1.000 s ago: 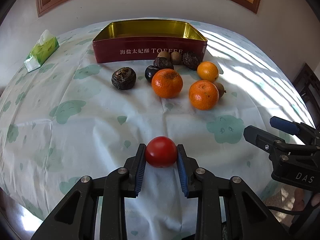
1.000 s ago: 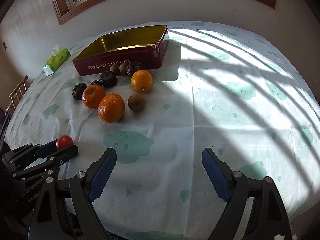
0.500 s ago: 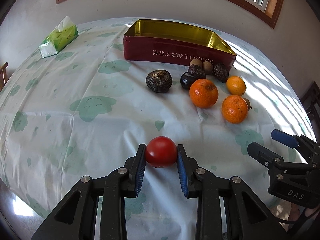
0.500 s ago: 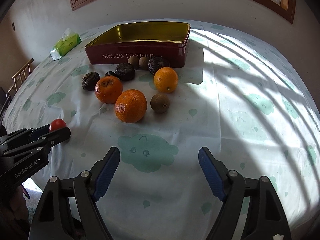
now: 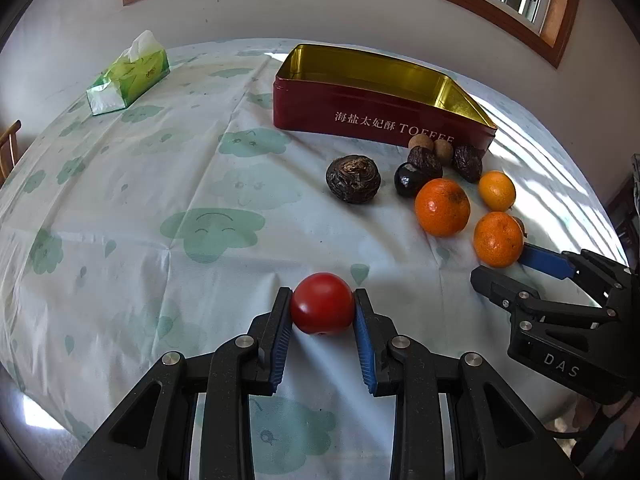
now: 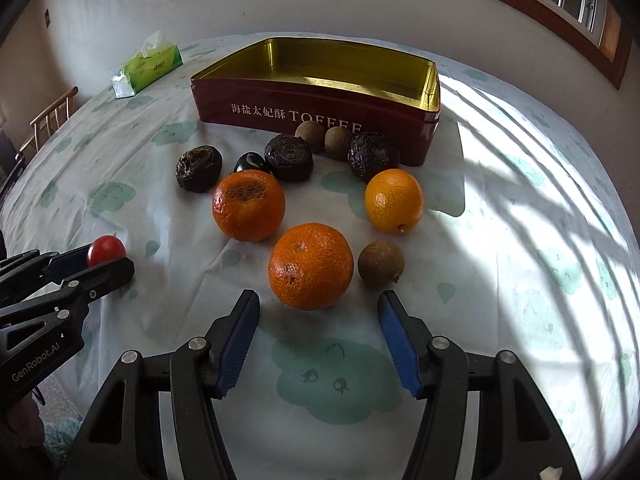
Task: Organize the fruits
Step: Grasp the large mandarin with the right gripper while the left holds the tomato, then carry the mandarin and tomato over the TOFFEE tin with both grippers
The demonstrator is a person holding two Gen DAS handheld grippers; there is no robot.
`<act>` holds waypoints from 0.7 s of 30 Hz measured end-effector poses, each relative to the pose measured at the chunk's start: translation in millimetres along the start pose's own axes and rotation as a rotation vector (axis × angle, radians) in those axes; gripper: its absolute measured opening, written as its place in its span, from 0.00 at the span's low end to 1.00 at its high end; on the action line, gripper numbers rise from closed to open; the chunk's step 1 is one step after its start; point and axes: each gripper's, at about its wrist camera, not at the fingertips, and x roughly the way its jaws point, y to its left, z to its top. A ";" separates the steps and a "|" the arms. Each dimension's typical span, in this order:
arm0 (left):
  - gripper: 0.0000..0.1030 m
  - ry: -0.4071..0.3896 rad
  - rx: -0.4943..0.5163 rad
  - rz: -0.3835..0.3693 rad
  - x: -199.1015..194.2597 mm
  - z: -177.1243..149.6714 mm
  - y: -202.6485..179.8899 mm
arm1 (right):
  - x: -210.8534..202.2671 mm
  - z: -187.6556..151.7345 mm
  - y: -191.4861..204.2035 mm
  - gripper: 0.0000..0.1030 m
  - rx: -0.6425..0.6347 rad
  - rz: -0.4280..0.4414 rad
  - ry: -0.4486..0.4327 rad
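My left gripper (image 5: 322, 300) is shut on a red tomato (image 5: 322, 309) and holds it over the tablecloth, left of the fruit; it also shows in the right wrist view (image 6: 106, 251). My right gripper (image 6: 318, 304) is open and empty, its jaws just short of the nearest orange (image 6: 311, 266). Two more oranges (image 6: 249, 205) (image 6: 394, 201), several dark wrinkled fruits (image 6: 289, 157) and small brown fruits (image 6: 381, 262) lie in front of the empty red toffee tin (image 6: 320, 114), which also shows in the left wrist view (image 5: 380, 118).
A green tissue pack (image 5: 128, 74) lies at the far left of the round table. A wooden chair (image 6: 52, 118) stands beyond the table's left edge. A wall with a window frame runs behind the table.
Both grippers have moved forward toward the fruit. The right gripper now nearly frames the nearest orange. The left gripper still holds the tomato and has swung leftward.
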 end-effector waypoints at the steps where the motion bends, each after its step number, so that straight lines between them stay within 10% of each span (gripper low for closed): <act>1: 0.30 -0.001 -0.001 -0.001 0.4 0.8 1.3 | 0.7 1.6 0.1 0.57 0.000 -0.002 -0.001; 21: 0.30 -0.005 -0.001 0.020 5.1 13.0 11.2 | 6.6 14.4 3.4 0.37 -0.003 0.007 0.018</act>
